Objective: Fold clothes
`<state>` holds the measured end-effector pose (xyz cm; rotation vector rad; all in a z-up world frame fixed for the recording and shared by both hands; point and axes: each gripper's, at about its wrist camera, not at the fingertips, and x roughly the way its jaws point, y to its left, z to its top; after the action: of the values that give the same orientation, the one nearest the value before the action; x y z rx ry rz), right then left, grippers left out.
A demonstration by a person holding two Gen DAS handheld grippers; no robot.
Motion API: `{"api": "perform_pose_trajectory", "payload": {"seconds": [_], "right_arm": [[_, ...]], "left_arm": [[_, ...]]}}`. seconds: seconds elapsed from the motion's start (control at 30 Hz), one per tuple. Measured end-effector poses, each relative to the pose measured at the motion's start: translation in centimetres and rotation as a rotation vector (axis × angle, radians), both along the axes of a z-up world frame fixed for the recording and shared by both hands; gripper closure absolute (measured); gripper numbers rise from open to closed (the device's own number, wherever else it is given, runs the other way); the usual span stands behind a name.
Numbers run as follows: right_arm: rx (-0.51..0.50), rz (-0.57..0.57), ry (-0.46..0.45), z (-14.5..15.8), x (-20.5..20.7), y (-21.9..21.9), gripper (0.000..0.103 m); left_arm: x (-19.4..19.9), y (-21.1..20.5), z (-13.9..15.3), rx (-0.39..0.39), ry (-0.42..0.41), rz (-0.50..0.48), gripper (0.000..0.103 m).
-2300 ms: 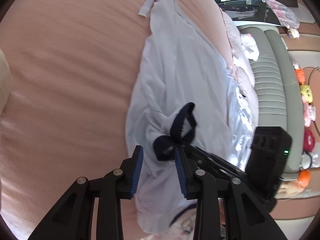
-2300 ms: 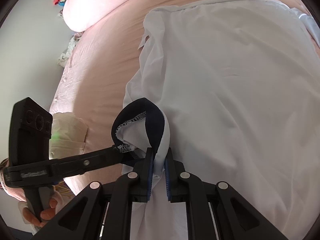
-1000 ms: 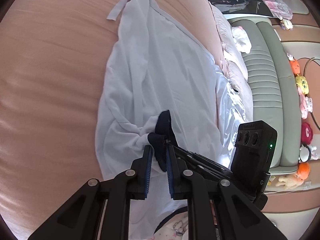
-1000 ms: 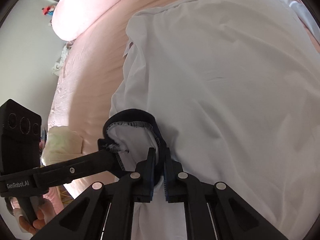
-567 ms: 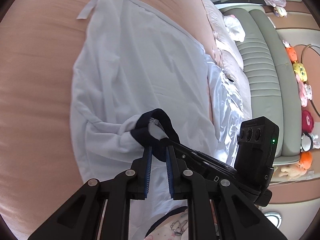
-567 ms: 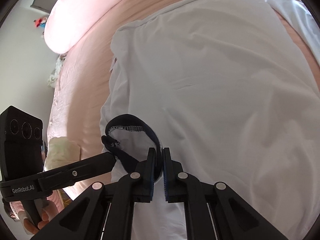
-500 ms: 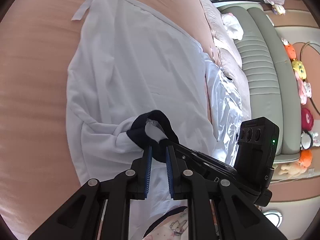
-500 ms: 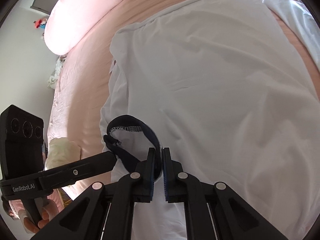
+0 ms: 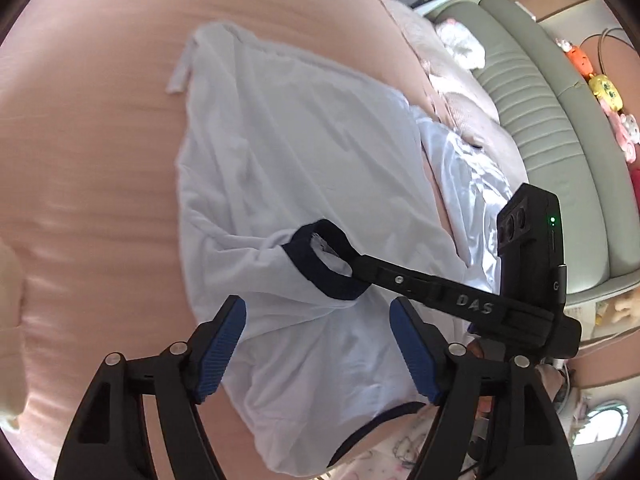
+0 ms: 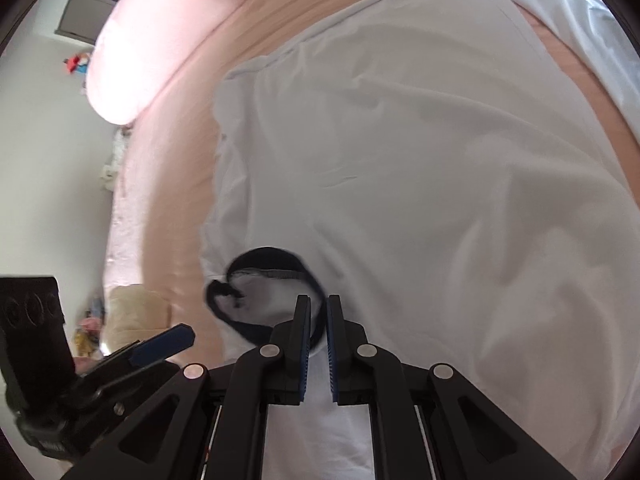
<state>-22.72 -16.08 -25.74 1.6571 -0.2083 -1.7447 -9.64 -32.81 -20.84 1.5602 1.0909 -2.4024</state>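
A white shirt (image 9: 304, 152) lies spread on the pink bed (image 9: 88, 128). Its sleeve ends in a navy cuff (image 9: 324, 260), which stands up as a loop. My left gripper (image 9: 316, 304) hovers just short of that cuff. Its jaws are opening wide and nothing is between its pads (image 9: 218, 344). In the right wrist view one left pad (image 10: 164, 344) shows at the lower left, apart from the cuff (image 10: 272, 260). My right gripper (image 10: 319, 304) still pinches the cuff's near edge in a narrow gap, and its jaws are starting to open.
A pink pillow (image 10: 152, 40) lies at the bed's far end. A shiny white cloth (image 9: 468, 184) sits beside the shirt, with a grey-green padded bench (image 9: 552, 128) and plush toys (image 9: 604, 88) beyond. A cream bundle (image 10: 132, 308) rests at the left bed edge.
My left gripper has let go of the cuff, opened wide, and drawn back and up. The right gripper keeps hold of the cuff. The shirt's body lies flatter and wider.
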Motion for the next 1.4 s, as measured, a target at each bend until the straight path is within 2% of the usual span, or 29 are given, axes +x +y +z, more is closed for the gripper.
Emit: {"api": "perform_pose_trajectory", "payload": {"seconds": [0.03, 0.07, 0.1, 0.2, 0.37, 0.5, 0.6, 0.67, 0.7, 0.73, 0.77, 0.8, 0.97, 1.1, 1.17, 1.3, 1.33, 1.37, 1.4], "right_arm": [[-0.016, -0.003, -0.001, 0.2, 0.0, 0.2, 0.072], [-0.027, -0.003, 0.004, 0.4, 0.2, 0.3, 0.057], [-0.032, 0.005, 0.017, 0.6, 0.5, 0.2, 0.049], [-0.035, 0.068, 0.072, 1.4, 1.6, -0.1, 0.049], [0.043, 0.199, 0.187, 1.7, 3.5, -1.6, 0.048], [0.084, 0.222, 0.182, 0.8, 3.9, -2.1, 0.048], [0.109, 0.238, 0.175, 0.1, 4.1, -2.4, 0.048], [0.114, 0.239, 0.177, -0.1, 4.1, -2.5, 0.048], [0.116, 0.240, 0.185, -0.1, 4.1, -2.5, 0.048], [0.119, 0.242, 0.192, -0.1, 4.1, -2.6, 0.048], [0.123, 0.245, 0.202, -0.1, 4.2, -2.6, 0.048], [0.129, 0.252, 0.214, -0.1, 4.2, -2.8, 0.048], [0.166, 0.283, 0.237, -0.3, 4.3, -3.2, 0.048], [0.135, 0.249, 0.192, -0.4, 3.3, -2.6, 0.048], [0.131, 0.237, 0.180, -0.7, 3.0, -2.5, 0.048], [0.146, 0.222, 0.186, -1.3, 2.6, -2.9, 0.048], [0.146, 0.217, 0.191, -1.4, 2.5, -3.1, 0.048], [0.145, 0.212, 0.200, -1.4, 2.6, -3.2, 0.048], [0.145, 0.207, 0.209, -1.4, 2.7, -3.4, 0.048]], "left_arm": [[0.4, -0.2, 0.0, 0.005, 0.002, 0.012, 0.030], [0.8, -0.3, 0.0, 0.010, 0.003, 0.025, 0.030], [1.3, -0.4, -0.1, 0.011, -0.002, 0.036, 0.030], [2.4, 0.3, -0.5, -0.057, -0.034, 0.042, 0.030], [3.5, 2.6, -1.2, -0.193, -0.084, 0.007, 0.030], [3.7, 4.5, -1.6, -0.275, -0.097, -0.031, 0.030], [3.9, 5.7, -1.6, -0.346, -0.072, -0.051, 0.030], [4.1, 6.4, -1.5, -0.448, -0.047, -0.021, 0.030], [4.3, 6.8, -1.4, -0.506, -0.036, -0.010, 0.031], [4.4, 7.2, -1.4, -0.555, -0.029, -0.016, 0.037], [4.3, 7.5, -1.6, -0.580, -0.032, -0.030, 0.045], [4.3, 7.7, -1.8, -0.596, -0.038, -0.044, 0.046], [4.1, 8.1, -3.4, -0.547, -0.072, -0.097, 0.047], [4.4, 7.9, -4.6, -0.457, -0.092, -0.093, 0.047], [4.4, 7.7, -5.4, -0.449, -0.116, -0.094, 0.047], [4.3, 7.7, -5.4, -0.452, -0.090, -0.076, 0.047], [4.3, 7.8, -5.3, -0.460, -0.081, -0.075, 0.052], [4.1, 8.0, -5.3, -0.479, -0.080, -0.080, 0.070], [4.0, 8.3, -5.2, -0.502, -0.081, -0.086, 0.077]]}}
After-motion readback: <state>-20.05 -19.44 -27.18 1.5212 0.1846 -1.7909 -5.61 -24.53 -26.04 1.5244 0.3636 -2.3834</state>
